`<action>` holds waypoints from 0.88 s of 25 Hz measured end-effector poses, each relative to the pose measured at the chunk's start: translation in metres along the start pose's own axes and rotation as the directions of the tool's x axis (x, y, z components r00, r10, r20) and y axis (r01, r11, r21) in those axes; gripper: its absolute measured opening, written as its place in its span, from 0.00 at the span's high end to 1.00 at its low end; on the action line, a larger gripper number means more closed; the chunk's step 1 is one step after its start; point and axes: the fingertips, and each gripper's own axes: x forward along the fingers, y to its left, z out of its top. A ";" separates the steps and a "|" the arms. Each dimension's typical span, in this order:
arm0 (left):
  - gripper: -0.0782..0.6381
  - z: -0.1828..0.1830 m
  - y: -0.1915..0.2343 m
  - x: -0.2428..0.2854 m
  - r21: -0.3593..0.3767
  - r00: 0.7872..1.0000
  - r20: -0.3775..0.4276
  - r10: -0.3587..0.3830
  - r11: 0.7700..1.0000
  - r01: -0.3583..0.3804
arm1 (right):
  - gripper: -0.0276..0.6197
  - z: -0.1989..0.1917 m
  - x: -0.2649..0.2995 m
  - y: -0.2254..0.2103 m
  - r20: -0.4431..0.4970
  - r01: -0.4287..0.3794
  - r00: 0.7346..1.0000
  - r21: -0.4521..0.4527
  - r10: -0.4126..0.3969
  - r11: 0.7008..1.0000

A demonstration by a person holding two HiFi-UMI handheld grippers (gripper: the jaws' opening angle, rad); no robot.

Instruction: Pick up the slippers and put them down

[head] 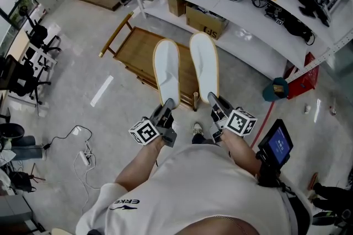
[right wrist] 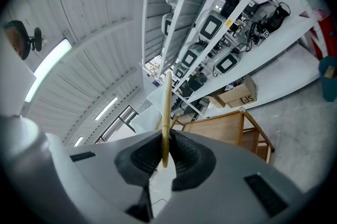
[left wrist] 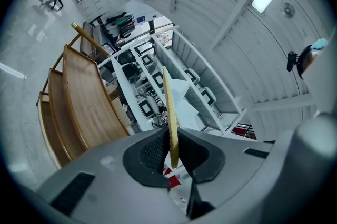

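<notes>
1. The left tongs (head: 168, 103) pinch the near end of the left slipper (head: 166, 71), pads pressed on both sides of its thin tan edge.
2. The right tongs (head: 213, 97) pinch the right slipper (head: 204, 62) the same way, at its near end.
3. Both slippers hang in the air over the wooden cart (head: 131, 52), side by side but apart, broad white faces up.
4. Their far ends point away from the person, past the cart toward the white shelf (head: 242, 10) behind it; the right one reaches farther.
</notes>
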 end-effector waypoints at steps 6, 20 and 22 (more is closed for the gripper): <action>0.85 0.004 -0.002 -0.007 0.004 0.999 0.030 0.013 1.000 -0.013 | 0.91 -0.004 0.003 0.007 -0.016 -0.024 1.000 -0.003 0.024 1.000; 0.85 0.043 0.012 -0.115 0.005 0.982 0.171 0.079 0.997 -0.081 | 0.91 -0.082 0.041 0.086 -0.137 -0.150 0.980 -0.027 0.145 0.988; 0.85 0.046 0.014 -0.132 0.003 0.978 0.189 0.088 0.996 -0.091 | 0.91 -0.096 0.046 0.097 -0.155 -0.168 0.974 -0.025 0.162 0.985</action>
